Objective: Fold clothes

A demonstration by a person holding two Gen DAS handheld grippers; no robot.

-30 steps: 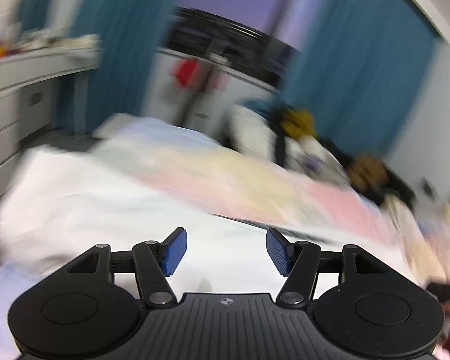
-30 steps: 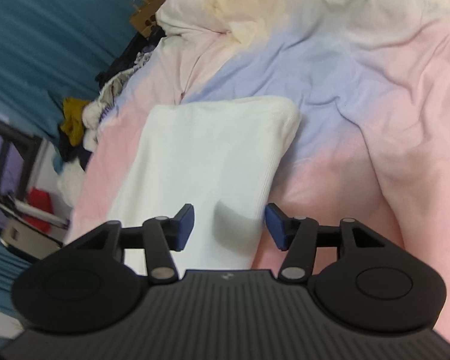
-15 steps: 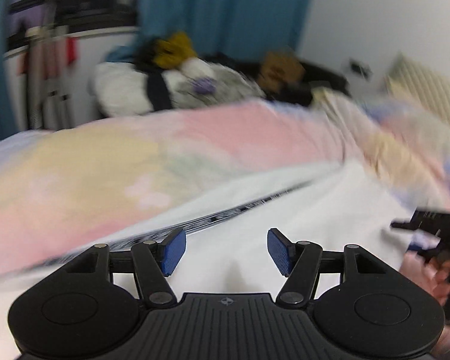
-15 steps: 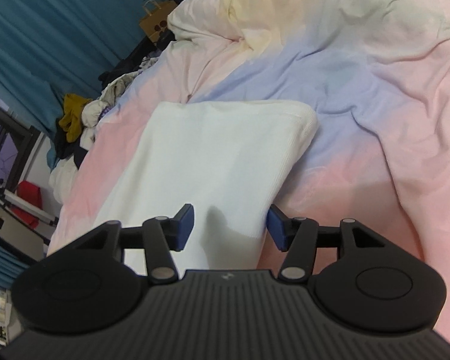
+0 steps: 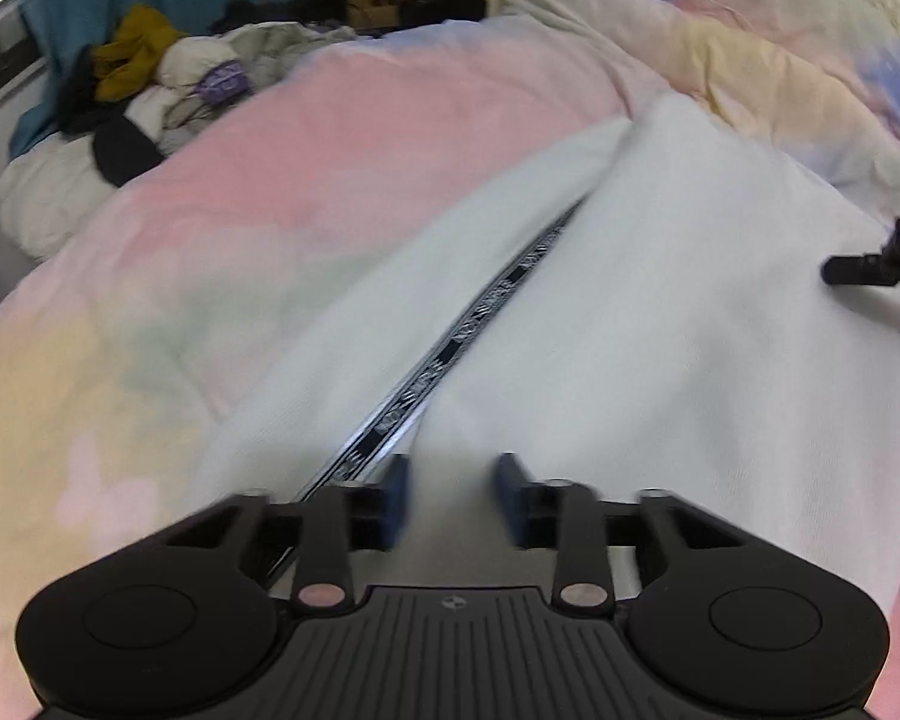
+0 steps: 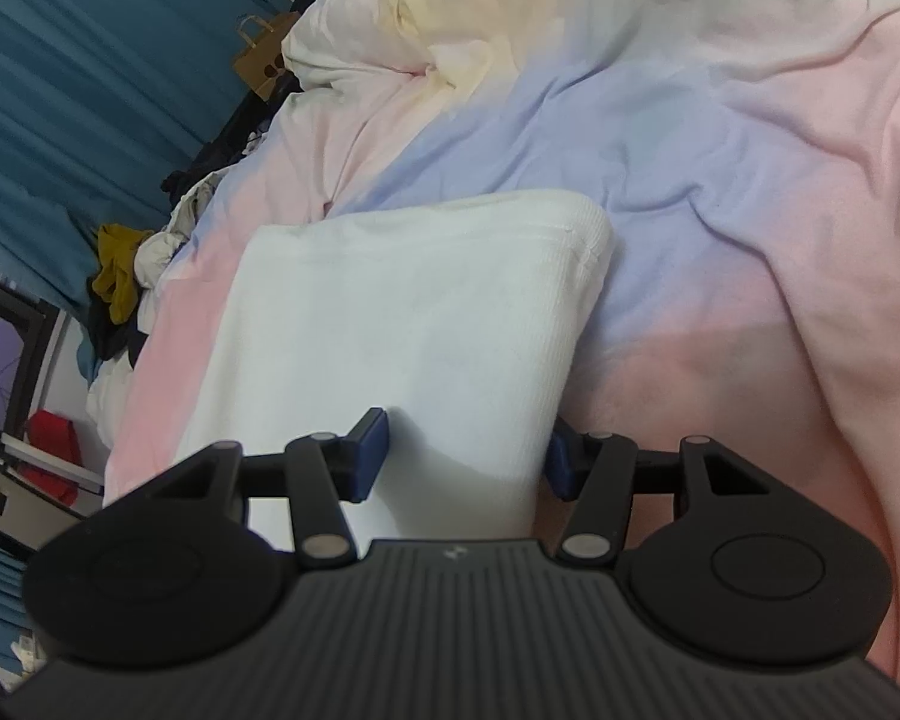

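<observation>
**Both grippers at near edge of folded white garment on bed**

Folded white ribbed-knit garment (image 6: 402,324) lies flat on the pastel pink-blue-yellow duvet (image 6: 720,138). In the left wrist view a black band with white lettering (image 5: 450,354) runs diagonally between two white layers of it.

Left gripper (image 5: 453,498): blue pads apart, released, white fabric showing between the fingers, nothing clamped. Motion blur on the fingertips.

Right gripper (image 6: 462,450): jaws spread wide, straddling the garment's near right corner; left blue pad (image 6: 371,453) sits over the white cloth, right pad partly hidden behind the garment's edge. Not clenched. Its black tip also shows at the right edge of the left view (image 5: 870,267).

Background: teal curtain (image 6: 90,90), brown paper bag with handles (image 6: 264,57), heap of unsorted clothes with a mustard-yellow piece (image 5: 132,54) beyond the far side of the bed, red item (image 6: 54,438) by the window.
</observation>
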